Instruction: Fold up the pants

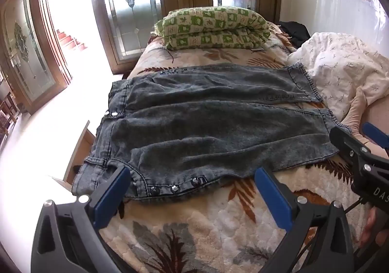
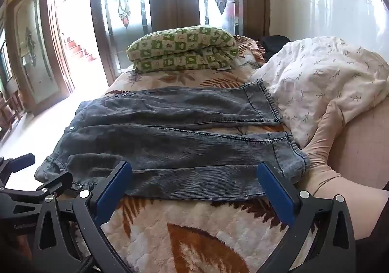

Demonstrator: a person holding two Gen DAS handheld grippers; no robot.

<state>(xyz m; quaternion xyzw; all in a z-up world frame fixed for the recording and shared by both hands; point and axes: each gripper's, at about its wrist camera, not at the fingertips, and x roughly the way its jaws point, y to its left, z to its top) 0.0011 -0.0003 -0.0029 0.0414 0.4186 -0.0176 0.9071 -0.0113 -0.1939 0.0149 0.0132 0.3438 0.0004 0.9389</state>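
Grey denim pants [image 1: 206, 124] lie flat across the bed, waistband at the left edge, both leg cuffs to the right. My left gripper [image 1: 192, 175] hovers open over the near hem by the waist, where metal studs [image 1: 175, 187] line the side seam. Nothing is between its blue pads. The right gripper [image 1: 359, 141] shows at the right edge of the left wrist view, near the lower cuff. In the right wrist view the pants [image 2: 170, 131] spread ahead, and my right gripper [image 2: 194, 173] stands open above the near leg's edge, holding nothing. The left gripper [image 2: 29, 175] shows at the left.
A leaf-patterned plush blanket [image 1: 194, 229] covers the bed. A folded green checked quilt [image 1: 214, 27] sits at the far end. A white floral duvet [image 1: 340, 66] is heaped on the right, with a beige garment [image 2: 323, 151] beside the cuffs. Glass doors stand behind; the bed drops off at left.
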